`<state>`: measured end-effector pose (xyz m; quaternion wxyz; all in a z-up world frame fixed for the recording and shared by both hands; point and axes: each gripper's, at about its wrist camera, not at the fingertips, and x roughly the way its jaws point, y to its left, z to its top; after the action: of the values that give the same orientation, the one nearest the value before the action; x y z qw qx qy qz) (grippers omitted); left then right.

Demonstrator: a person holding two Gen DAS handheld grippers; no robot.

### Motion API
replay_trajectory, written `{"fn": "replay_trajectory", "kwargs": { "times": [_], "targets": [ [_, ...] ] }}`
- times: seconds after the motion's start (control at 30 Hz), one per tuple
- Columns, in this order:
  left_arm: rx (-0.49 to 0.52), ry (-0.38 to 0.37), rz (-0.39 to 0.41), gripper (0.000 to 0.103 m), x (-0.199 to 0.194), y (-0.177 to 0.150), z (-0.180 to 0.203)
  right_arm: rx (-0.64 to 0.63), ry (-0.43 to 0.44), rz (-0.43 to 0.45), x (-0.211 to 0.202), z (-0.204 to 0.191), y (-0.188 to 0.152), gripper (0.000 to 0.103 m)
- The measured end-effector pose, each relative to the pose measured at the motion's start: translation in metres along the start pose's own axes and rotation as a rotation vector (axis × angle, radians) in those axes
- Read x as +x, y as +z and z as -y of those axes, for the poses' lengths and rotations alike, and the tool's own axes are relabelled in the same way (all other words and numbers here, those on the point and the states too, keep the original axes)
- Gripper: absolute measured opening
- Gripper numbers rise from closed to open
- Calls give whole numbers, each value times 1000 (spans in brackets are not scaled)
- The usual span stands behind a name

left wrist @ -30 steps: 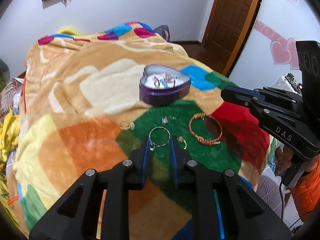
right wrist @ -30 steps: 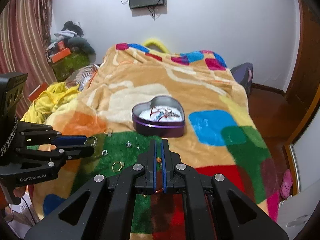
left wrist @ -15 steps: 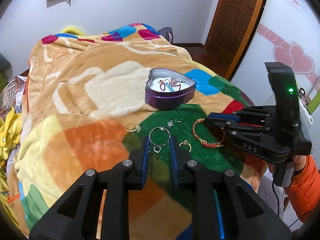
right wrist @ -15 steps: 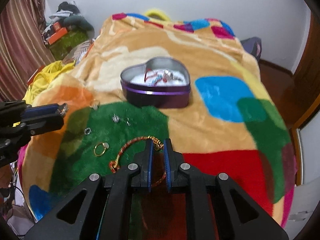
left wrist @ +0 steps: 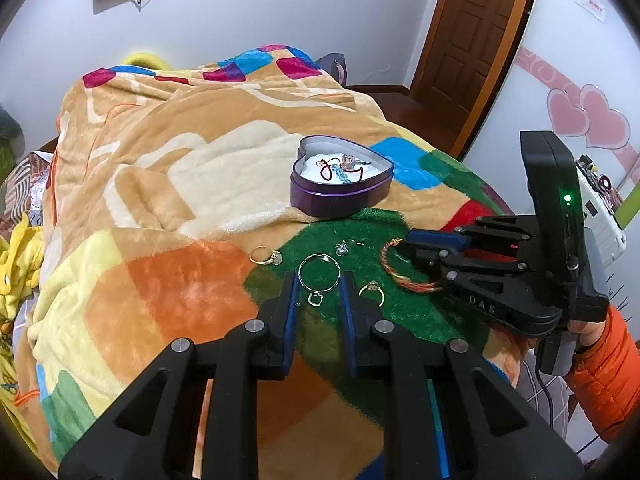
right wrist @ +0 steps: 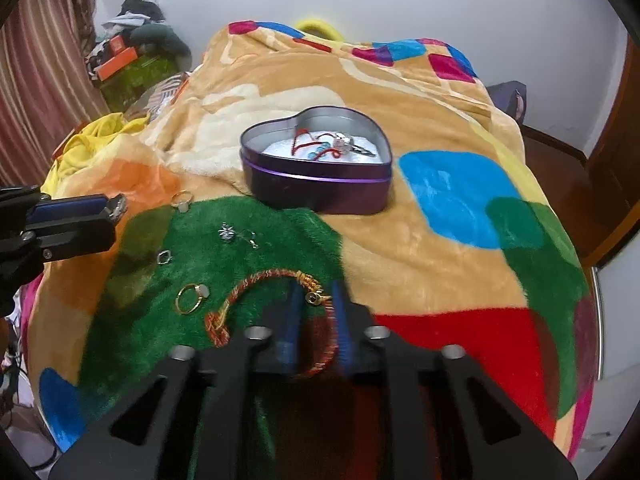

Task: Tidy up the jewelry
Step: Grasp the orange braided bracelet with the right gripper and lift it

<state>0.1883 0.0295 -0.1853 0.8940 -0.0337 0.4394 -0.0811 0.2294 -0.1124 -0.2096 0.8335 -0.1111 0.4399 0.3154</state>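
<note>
A purple heart-shaped tin sits on the bed blanket with a few pieces of jewelry inside. My left gripper is shut on a large silver ring and holds it above the green patch; it also shows in the right wrist view. My right gripper is open, its fingers on either side of a red-and-gold braided bracelet on the blanket. A gold ring, a small silver ring, a silver charm and another gold ring lie loose nearby.
The patchwork blanket covers the whole bed. Yellow clothes and clutter lie off the left side. A wooden door stands at the back right. The bed edge drops off close behind the bracelet.
My right gripper has moved down and forward to the bracelet and opened around it. My left gripper has kept hold of the silver ring.
</note>
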Motion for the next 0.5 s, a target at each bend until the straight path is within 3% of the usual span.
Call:
{"fn": "replay_trajectory", "kwargs": {
  "times": [0.5],
  "targets": [
    [9, -9, 61, 19, -8, 24, 6, 44, -28, 147, -38, 3, 21, 6]
  ]
}}
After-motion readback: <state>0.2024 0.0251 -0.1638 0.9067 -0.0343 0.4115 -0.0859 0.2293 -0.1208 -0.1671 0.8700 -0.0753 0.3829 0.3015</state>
